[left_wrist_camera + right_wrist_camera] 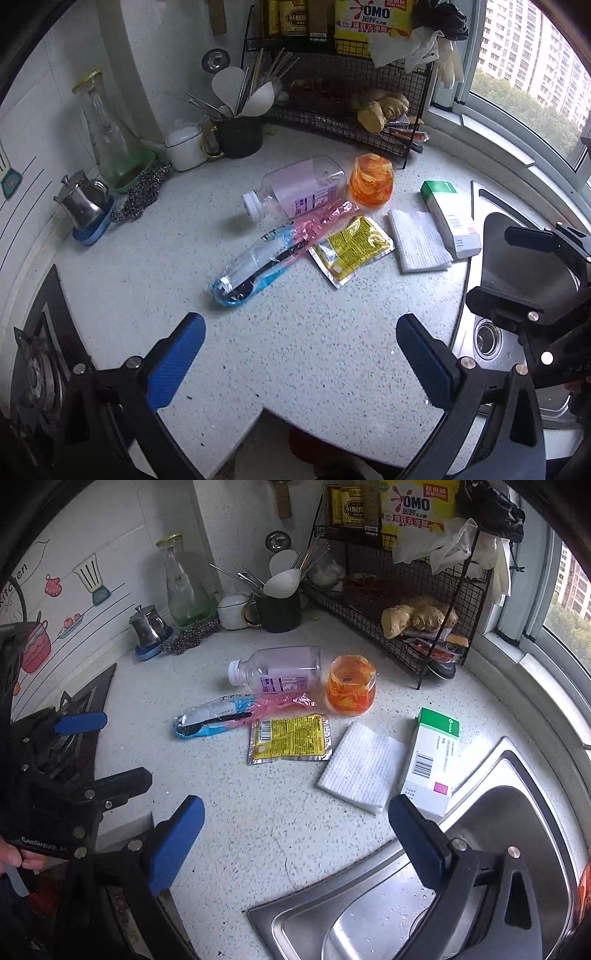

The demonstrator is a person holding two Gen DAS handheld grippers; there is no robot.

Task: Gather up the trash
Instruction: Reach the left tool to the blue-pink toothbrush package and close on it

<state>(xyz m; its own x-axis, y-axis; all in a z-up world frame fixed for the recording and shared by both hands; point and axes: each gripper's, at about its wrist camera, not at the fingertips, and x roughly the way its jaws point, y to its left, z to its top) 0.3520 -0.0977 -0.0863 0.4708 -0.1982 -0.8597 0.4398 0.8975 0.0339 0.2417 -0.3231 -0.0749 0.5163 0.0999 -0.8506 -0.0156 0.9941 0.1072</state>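
Trash is spread on the speckled countertop (295,332): a plastic bottle (295,192) lying on its side, cap toward the stove (66,716), a spoon wrapper (273,251) laid diagonally just in front, a yellow sachet (351,247), a folded tissue (364,766) and a box (432,760) beside the sink (517,812). The left gripper (301,354) and right gripper (295,834) are held wide open above the counter, nothing gripped.

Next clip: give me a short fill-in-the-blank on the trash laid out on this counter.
The plastic bottle lies on its ____.
The yellow sachet lies between the wrapped spoon and the folded ____.
The green-topped box lies beside the ____.
Both the left gripper and right gripper are ____.

Missing: side; tissue; sink; open
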